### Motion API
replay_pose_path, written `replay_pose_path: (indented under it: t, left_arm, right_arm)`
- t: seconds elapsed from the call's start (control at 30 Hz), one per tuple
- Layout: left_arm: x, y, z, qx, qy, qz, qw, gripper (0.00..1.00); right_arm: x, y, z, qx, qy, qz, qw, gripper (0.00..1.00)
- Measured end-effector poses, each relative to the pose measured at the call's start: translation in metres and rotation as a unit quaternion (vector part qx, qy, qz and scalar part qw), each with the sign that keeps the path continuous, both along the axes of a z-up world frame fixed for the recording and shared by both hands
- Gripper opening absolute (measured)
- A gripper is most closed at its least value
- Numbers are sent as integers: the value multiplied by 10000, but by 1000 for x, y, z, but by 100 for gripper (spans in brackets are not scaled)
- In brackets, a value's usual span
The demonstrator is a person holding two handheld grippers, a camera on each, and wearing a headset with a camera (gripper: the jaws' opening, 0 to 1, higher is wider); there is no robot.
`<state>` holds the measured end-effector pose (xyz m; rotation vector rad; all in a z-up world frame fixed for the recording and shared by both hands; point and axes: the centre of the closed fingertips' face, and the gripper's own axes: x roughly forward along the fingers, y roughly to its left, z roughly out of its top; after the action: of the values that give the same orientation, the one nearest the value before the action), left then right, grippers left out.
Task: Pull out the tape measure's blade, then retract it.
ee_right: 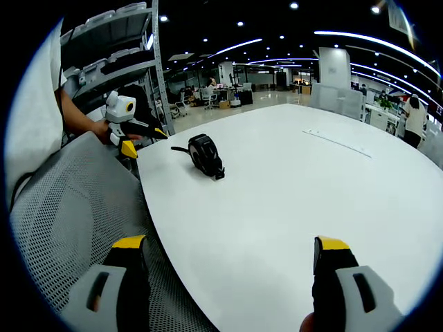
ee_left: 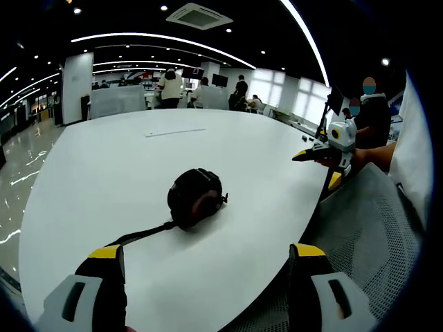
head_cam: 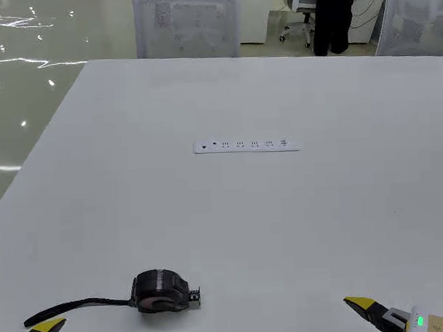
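Observation:
A black tape measure (head_cam: 162,290) lies on the white table (head_cam: 282,222) near its front edge, with its blade drawn in and its black wrist strap (head_cam: 66,308) trailing left. In the left gripper view the tape measure (ee_left: 196,197) is a short way ahead of my open left gripper (ee_left: 205,254), which holds nothing. My left gripper (head_cam: 45,329) hovers just off the strap's end at the table's front left. The right gripper (ee_right: 230,243) is open and empty, well to the right of the tape measure (ee_right: 205,155). In the head view the right gripper (head_cam: 368,308) is at the front right.
A white power strip (head_cam: 246,145) lies flat in the middle of the table. Mesh chairs (head_cam: 187,25) stand beyond the far edge. A grey mesh chair seat (ee_left: 374,228) sits just off the front edge, under both grippers. A person stands at the back right.

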<state>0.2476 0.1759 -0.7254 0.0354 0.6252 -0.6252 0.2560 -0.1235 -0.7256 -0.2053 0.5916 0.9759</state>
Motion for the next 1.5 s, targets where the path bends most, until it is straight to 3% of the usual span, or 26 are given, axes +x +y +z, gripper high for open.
replay_pose_path:
  t: [1.5]
  left_arm:
    - [0, -9, 6, -60, 26, -10, 10000, 96]
  right_arm:
    - [-3, 0, -1, 13, 68, -18, 10000, 95]
